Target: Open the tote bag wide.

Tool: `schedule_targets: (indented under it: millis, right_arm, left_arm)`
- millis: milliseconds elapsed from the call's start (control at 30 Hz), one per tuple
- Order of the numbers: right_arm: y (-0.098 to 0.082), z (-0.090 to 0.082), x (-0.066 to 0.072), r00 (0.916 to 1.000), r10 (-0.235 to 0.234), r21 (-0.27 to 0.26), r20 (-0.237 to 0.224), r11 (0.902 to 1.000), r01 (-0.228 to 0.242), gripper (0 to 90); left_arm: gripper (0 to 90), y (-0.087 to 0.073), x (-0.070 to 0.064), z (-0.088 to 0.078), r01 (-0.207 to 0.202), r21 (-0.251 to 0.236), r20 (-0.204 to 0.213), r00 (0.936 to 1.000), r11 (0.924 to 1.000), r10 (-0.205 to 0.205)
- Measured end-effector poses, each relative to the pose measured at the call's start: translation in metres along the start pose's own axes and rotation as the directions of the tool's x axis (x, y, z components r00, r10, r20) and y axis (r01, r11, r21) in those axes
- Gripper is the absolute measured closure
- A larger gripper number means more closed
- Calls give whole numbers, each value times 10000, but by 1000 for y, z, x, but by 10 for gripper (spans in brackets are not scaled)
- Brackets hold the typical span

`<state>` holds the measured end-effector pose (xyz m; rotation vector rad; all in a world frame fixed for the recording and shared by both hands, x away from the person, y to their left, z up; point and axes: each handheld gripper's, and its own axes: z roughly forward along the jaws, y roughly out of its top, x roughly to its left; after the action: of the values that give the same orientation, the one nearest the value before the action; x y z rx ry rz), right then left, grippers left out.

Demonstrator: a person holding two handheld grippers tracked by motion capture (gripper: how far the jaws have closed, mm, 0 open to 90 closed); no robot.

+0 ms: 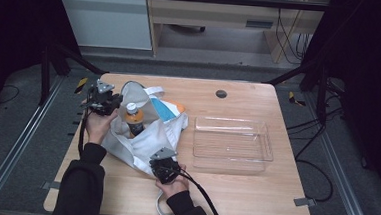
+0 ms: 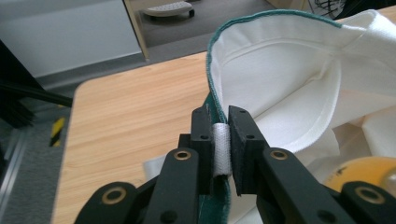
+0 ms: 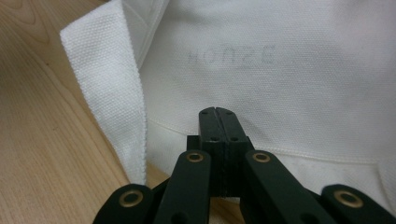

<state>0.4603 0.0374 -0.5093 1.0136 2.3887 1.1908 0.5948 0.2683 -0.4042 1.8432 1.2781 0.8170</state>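
Tote bag (image 1: 141, 134): white cloth, slumped on the counter (image 1: 233, 200) at about 9 o'clock from the counter's middle, mouth propped open toward 11 o'clock.
Left gripper (image 2: 219, 140): fingers narrow, pinched on the bag's green-edged rim (image 2: 212, 70); in the high view it sits at the bag's 10 o'clock corner (image 1: 103, 98).
Right gripper (image 3: 218, 122): fingers pressed together against the bag's near cloth; I cannot tell whether any fabric is caught between them. In the high view it is at the bag's 5 o'clock edge (image 1: 164, 165).
Bottle (image 1: 134, 119): orange, white cap, upright inside the open mouth.
Clear tray (image 1: 230, 162): at 3 o'clock of the bag, nothing in it.
Progress: early, by my read. The bag's mouth is opened and held; the bottle is yet to come out, and the tray looks like its destination.
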Motion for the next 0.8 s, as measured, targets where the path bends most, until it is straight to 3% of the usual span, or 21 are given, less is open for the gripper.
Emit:
schedule_targets:
  millis: [167,400,600,700,800]
  right_arm:
    - [0,0,0,10000,9,24,-64,10000,-9,900]
    - [0,1,0,10000,-51,0,-29,10000,51,900]
    - [1,1,-1,10000,5,-6,-56,10000,-5,900]
    - [1,0,0,10000,70,15,-47,10000,-70,900]
    - [0,0,0,10000,29,6,10,10000,-29,900]
  left_arm:
    - [811,-7,-2,10,-102,278,53,9999,9996,101]
    - [806,-21,3,19,496,487,360,9980,9976,-514]
    - [713,-15,4,3,447,171,375,9983,9989,-453]
    - [656,-16,8,-10,496,-95,582,9971,9987,-490]
    - [633,-21,10,-23,262,-188,608,9978,9995,-250]
